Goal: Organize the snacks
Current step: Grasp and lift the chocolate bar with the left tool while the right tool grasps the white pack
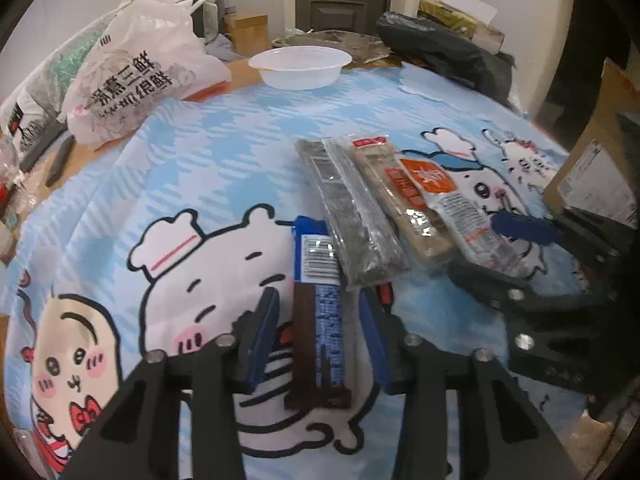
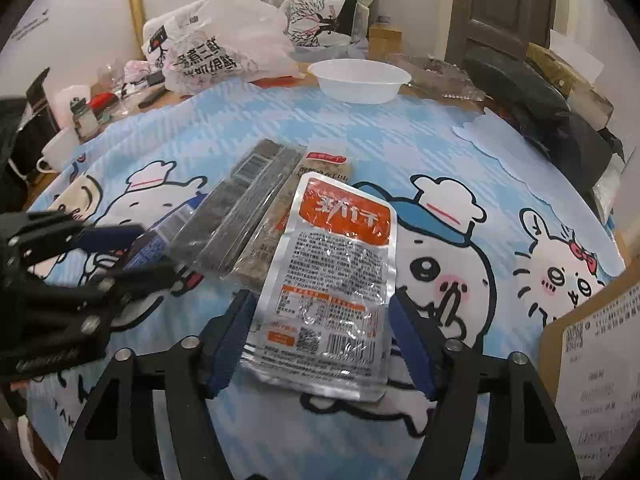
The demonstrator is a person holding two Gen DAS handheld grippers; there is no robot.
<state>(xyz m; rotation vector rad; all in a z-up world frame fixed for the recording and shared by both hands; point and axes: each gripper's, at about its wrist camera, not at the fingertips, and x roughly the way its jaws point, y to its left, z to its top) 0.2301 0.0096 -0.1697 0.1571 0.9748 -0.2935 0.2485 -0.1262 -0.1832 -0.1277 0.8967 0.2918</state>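
Observation:
Several snack packs lie side by side on the cartoon tablecloth (image 1: 224, 152). A blue-and-brown wafer bar (image 1: 320, 316) lies between the open fingers of my left gripper (image 1: 320, 316), which is not closed on it. Beside it lie a dark seaweed pack (image 1: 352, 212), a beige bar pack (image 1: 396, 192) and a silver-and-orange pouch (image 1: 452, 204). In the right wrist view the pouch (image 2: 332, 292) lies between the open fingers of my right gripper (image 2: 320, 308), with the seaweed pack (image 2: 240, 220) and the left gripper (image 2: 132, 252) to its left.
A white plastic bowl (image 1: 300, 66) stands at the far edge of the cloth. White shopping bags (image 1: 132, 76) sit at the back left, a black bag (image 1: 444, 56) at the back right. A cardboard box (image 2: 592, 360) stands at the right edge. Cups and clutter (image 2: 80, 112) sit far left.

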